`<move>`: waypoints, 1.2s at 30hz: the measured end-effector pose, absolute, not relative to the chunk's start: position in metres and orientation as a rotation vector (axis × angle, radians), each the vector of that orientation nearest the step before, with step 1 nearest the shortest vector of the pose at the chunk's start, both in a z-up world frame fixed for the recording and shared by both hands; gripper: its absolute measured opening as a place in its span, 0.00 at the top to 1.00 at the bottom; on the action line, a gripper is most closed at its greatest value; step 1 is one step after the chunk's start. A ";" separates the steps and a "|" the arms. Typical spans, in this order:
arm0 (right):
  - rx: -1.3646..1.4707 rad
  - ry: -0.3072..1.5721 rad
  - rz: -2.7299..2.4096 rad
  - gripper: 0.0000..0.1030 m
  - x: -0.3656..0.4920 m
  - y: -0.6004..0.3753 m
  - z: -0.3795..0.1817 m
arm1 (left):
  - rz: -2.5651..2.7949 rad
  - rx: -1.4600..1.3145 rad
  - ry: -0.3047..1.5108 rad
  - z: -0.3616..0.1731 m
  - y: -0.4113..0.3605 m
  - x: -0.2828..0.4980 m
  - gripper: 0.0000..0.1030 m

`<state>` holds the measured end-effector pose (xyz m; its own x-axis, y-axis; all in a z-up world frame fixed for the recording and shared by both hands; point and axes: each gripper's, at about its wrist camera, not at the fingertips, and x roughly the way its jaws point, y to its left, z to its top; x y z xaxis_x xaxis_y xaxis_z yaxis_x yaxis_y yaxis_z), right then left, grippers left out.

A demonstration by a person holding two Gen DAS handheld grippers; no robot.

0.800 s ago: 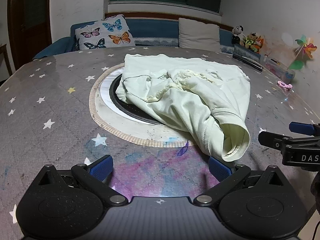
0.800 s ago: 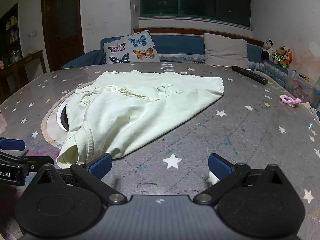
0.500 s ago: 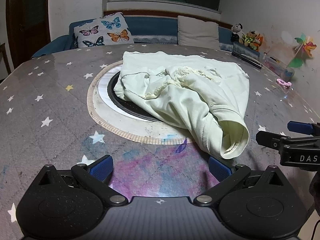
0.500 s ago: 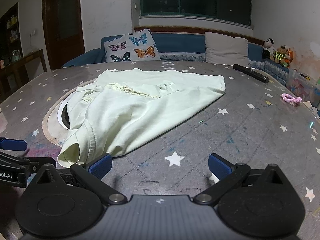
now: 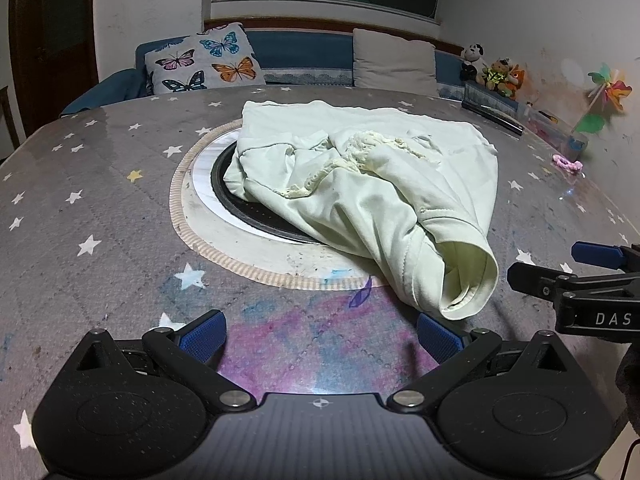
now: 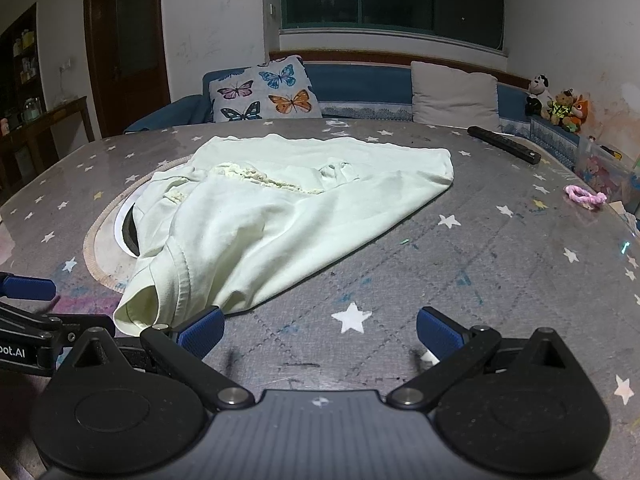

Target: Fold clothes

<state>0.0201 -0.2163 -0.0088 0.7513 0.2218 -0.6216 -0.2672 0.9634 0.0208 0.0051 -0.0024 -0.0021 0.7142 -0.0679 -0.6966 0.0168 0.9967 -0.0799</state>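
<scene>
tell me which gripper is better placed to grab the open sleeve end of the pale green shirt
Probably the right gripper: the sleeve opening of the pale green shirt lies against its left blue finger. The left gripper, also open, has the cuff just beyond its right finger, with bare tablecloth between its jaws.

garment (image 5: 360, 184): on the table (image 5: 100, 208), centre; its 9 o'clock part lies over the round inset (image 5: 208, 208)
sleeve (image 5: 464, 280): at the garment's 5 o'clock end, opening toward the left gripper
left gripper (image 5: 320, 334): at 6 o'clock of the garment, jaws wide apart, table between them; its right finger just beside the sleeve
right gripper (image 6: 320, 330): at 3 o'clock of the left one, jaws wide apart over table; its left finger at the garment's near edge
remote (image 6: 504, 145): at 2 o'clock, well apart from the garment
hair tie (image 6: 585, 196): at 3 o'clock, near the table edge
sofa (image 6: 360, 84): behind the table at 12 o'clock, with two cushions on it
toys (image 6: 560, 104): at 2 o'clock, behind the table
</scene>
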 end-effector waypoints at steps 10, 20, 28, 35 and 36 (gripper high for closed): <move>-0.073 0.675 0.271 0.00 0.022 -0.215 -0.010 | -0.049 -0.068 0.778 -0.001 -0.002 0.008 0.00; -0.078 0.678 0.277 0.00 0.026 -0.213 -0.010 | -0.051 -0.064 0.778 0.001 -0.001 0.014 0.00; -0.079 0.676 0.283 0.00 0.030 -0.211 -0.009 | -0.053 -0.062 0.776 0.002 0.000 0.019 0.00; -0.096 0.671 0.299 0.00 0.035 -0.207 -0.005 | -0.051 -0.057 0.771 0.005 0.002 0.024 0.00; -0.101 0.671 0.302 0.00 0.036 -0.205 -0.004 | -0.050 -0.058 0.770 0.006 0.003 0.025 0.00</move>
